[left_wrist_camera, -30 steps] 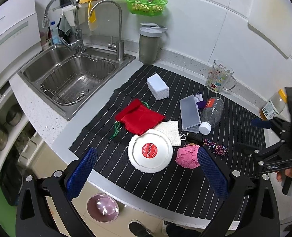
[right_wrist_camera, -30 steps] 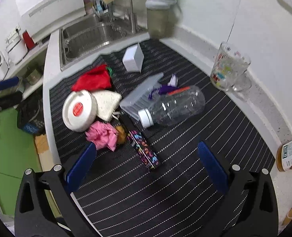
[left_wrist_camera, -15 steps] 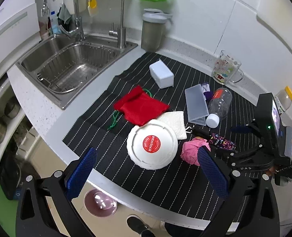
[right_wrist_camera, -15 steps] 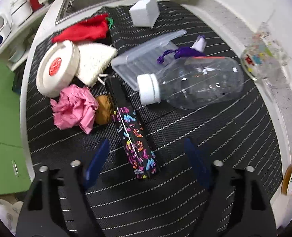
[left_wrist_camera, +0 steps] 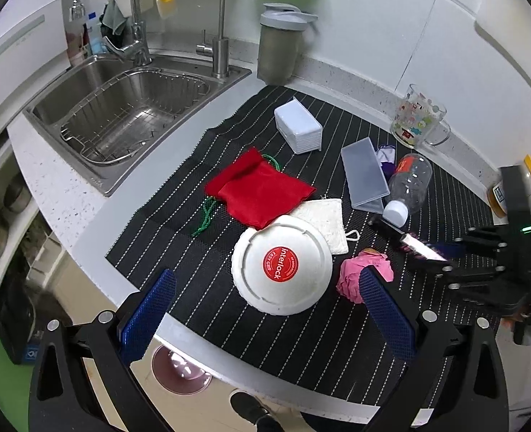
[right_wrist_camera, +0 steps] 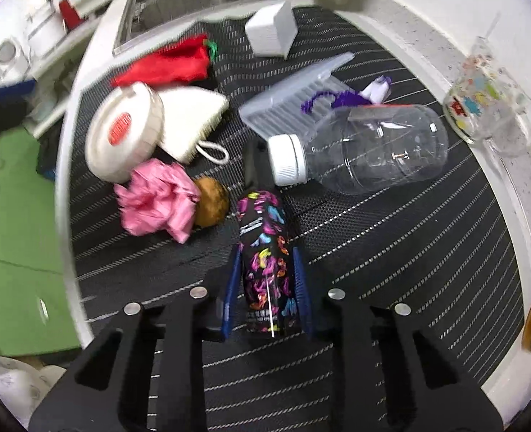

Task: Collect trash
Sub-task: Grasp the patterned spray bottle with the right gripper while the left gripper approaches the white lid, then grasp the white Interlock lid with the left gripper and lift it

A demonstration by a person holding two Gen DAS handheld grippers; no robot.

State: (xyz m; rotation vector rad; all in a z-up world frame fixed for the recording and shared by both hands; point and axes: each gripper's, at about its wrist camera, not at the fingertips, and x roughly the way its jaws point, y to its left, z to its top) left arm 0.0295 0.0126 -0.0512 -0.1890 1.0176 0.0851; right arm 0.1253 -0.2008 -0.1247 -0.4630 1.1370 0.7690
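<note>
Two blue fingers (right_wrist_camera: 299,280) of the right gripper (right_wrist_camera: 265,288) sit close on either side of the can (right_wrist_camera: 265,248), a dark tube printed with bright shapes that lies on the striped mat (right_wrist_camera: 391,252). They look pressed against its sides, so the can seems gripped, though it is not yet lifted off the mat. The left gripper (left_wrist_camera: 265,309) hangs wide apart and empty, over the bench edge in front of the white lid (left_wrist_camera: 281,264).

Just past the can's far end lie a brown lump (right_wrist_camera: 211,207) and a pink wad (right_wrist_camera: 157,199), touching each other. The bottle (right_wrist_camera: 366,151) lies on its side beyond, its cap near the can.

The step in hand appears to be the pick-up of the first piece of trash. Next would likely be a straight lift, keeping the can clear of the bottle cap and the lump, then a carry to a bin.

No bin shows clearly in either view. The can's near end is hidden under the gripper body, the brown lump cannot be identified, and the right view's edges are blurred.
</note>
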